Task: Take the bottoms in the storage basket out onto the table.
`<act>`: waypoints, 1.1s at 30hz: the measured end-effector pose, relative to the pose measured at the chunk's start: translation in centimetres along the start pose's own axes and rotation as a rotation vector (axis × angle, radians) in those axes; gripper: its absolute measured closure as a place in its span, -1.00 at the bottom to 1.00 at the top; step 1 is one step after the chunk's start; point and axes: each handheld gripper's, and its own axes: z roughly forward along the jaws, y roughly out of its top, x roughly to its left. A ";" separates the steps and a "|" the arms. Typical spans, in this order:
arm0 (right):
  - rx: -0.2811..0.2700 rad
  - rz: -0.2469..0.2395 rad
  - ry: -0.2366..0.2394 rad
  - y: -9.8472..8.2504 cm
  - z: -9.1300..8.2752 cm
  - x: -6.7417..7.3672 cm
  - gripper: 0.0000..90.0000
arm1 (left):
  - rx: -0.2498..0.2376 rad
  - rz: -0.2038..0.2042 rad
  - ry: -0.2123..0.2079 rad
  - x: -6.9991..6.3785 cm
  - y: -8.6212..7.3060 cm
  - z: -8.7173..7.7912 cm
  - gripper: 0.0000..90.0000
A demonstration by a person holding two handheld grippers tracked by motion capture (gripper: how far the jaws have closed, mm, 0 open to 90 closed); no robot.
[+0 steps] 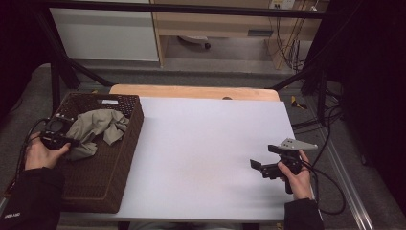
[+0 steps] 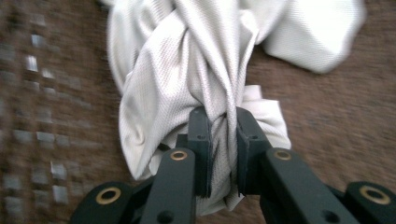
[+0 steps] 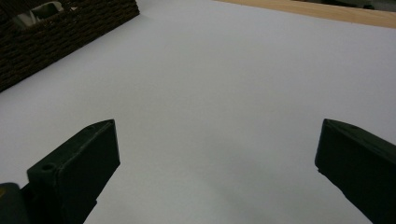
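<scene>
My left gripper (image 2: 219, 154) pinches the cloth (image 2: 196, 70) in the basket's (image 1: 122, 158) left side, probably to lift it; my right gripper (image 3: 215, 163) waits wide open, holding nothing.

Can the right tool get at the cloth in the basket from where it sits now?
Probably not without a long move. The right tool sits open over bare white table, far from the wicker basket. Nothing stands between them, but the cloth is already pinched in the left tool.

No legible txt: small white print on left sleeve (image 1: 13, 215), too tiny to read.
</scene>
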 end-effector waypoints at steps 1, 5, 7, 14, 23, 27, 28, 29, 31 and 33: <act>-0.001 -0.001 0.000 0.0 0.0 0.0 -0.99 | 0.001 0.010 -0.022 -0.4 -0.1 -0.1 0.74; 0.000 -0.001 0.000 0.0 0.0 0.0 -0.99 | -0.019 0.033 -0.023 -0.7 -0.1 0.0 0.65; 0.000 -0.003 0.001 0.0 0.0 0.0 -0.99 | -0.043 0.028 -0.025 -0.5 0.0 -0.1 0.44; 0.001 -0.004 0.000 0.0 0.0 0.0 -0.99 | -0.153 -0.017 -0.036 0.3 1.8 -0.8 -0.41; 0.000 -0.003 0.001 0.0 0.0 0.0 -0.99 | -0.173 -0.032 -0.020 1.1 3.6 0.9 -0.72; -0.002 -0.005 0.002 0.0 0.0 0.0 -0.99 | -0.159 -0.035 -0.010 1.4 3.6 1.8 -0.74; -0.003 -0.006 0.001 0.0 0.0 0.0 -0.99 | -0.154 -0.035 -0.007 1.6 3.6 2.0 -0.74; -0.002 -0.004 0.000 0.0 0.0 0.0 -0.99 | -0.151 -0.034 -0.003 1.7 3.6 2.3 -0.74; -0.001 -0.002 -0.002 0.0 0.0 0.0 -0.99 | -0.144 -0.032 0.005 2.0 3.5 2.8 -0.71; 0.001 -0.005 -0.002 0.0 0.0 0.0 -0.99 | -0.146 -0.025 0.007 2.2 3.4 3.2 -0.64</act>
